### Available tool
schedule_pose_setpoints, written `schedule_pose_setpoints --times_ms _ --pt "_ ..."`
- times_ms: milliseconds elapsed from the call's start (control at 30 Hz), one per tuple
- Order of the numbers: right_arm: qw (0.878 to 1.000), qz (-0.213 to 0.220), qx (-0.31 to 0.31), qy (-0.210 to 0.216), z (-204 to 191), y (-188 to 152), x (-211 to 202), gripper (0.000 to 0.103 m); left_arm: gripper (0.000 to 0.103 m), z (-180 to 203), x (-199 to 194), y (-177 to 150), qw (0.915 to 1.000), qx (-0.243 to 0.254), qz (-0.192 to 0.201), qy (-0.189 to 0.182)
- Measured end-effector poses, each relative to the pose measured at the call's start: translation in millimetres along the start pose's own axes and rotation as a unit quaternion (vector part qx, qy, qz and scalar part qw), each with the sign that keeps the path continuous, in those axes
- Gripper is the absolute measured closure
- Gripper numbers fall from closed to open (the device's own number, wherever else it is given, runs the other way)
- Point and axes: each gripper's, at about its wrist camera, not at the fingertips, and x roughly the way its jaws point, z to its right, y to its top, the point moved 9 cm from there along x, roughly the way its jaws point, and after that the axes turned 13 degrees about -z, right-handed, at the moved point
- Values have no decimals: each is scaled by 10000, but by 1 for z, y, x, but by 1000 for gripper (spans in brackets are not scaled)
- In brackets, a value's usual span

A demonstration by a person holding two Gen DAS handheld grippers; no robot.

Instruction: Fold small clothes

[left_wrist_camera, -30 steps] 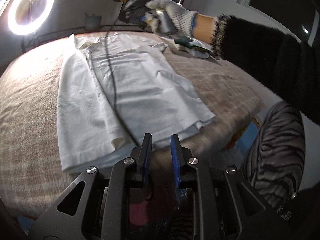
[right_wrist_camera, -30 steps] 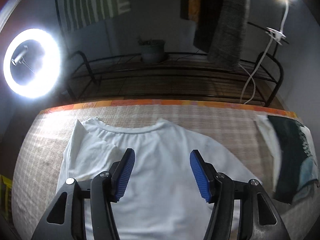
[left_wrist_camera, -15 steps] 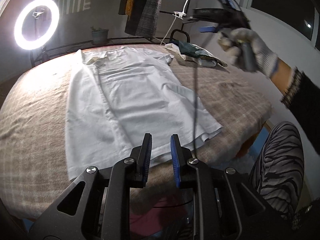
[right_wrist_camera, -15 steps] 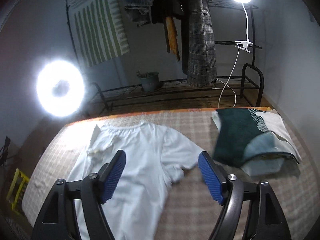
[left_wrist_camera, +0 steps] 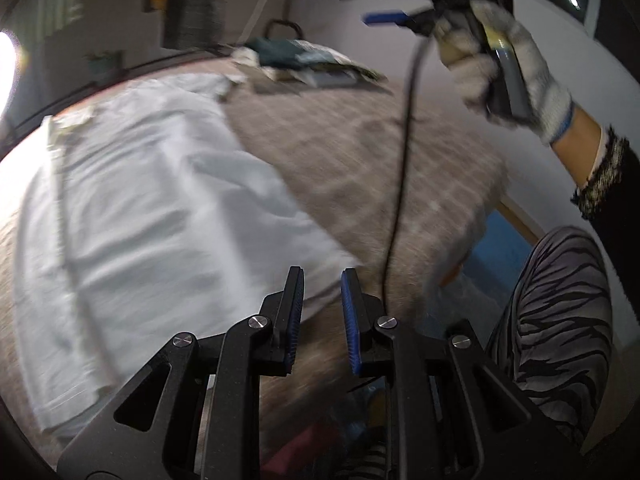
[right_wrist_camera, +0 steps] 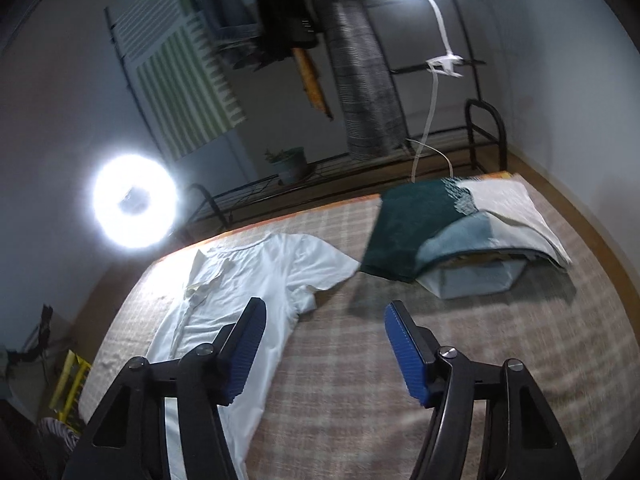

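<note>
Since a moment ago both tools have lifted off the white cotton T-shirt (right_wrist_camera: 240, 304), which lies flat on the checked bedspread (right_wrist_camera: 400, 380). Right tool (right_wrist_camera: 324, 344) gapes wide and empty; left tool (left_wrist_camera: 322, 312) narrow, holding nothing. Next, pinch the loose sleeve squarely, fold inward

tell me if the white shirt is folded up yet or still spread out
Partly folded: the white shirt lies flat and long on the plaid cover, one side edge turned in, the other sleeve still out. Neither gripper holds it.
</note>
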Motion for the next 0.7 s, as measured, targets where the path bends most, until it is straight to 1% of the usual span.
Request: schedule_pose_setpoints --times_ms 33,67,100,133,200,300,333,367,400,433,467,533,633,700 --pt "10000 -11 87 49 6 -1 2 38 79 5 8 2 9999 68 -102 14" --pt "9998 -26 158 126 10 -1 4 38 63 8 16 3 9997 105 -213 72" --pt "9994 -55 238 241 13 -1 9 38 58 11 23 5 9995 135 -258 116" --pt "9991 -60 299 305 15 -2 11 38 54 13 27 7 9994 170 -272 152" --pt "9977 -116 408 520 18 -3 22 38 54 15 36 9 9989 219 -337 242" --pt "9947 -286 551 816 16 -3 47 38 54 15 46 11 9978 302 -343 480" --pt "9933 -397 600 909 13 -3 60 38 64 15 46 12 9976 341 -275 543" --pt "9923 -477 617 963 10 -2 70 38 84 13 45 12 9973 354 -242 596" --pt "9914 -543 621 1014 7 -2 79 38 92 11 46 14 9973 341 -232 601" --pt "9900 -633 647 1078 5 0 93 38 97 8 46 15 9980 263 -238 532" --pt "9890 -701 696 1105 3 2 102 38 99 4 46 17 9987 161 -248 426" --pt "9857 -848 833 1196 0 6 125 38 100 -3 39 17 9996 -177 -212 89" --pt "9804 -1029 1016 1338 -5 12 157 40 100 -8 21 19 9980 -527 -46 -350" --pt "9775 -1164 1136 1346 -7 14 176 41 100 -9 10 21 9964 -651 94 -543"
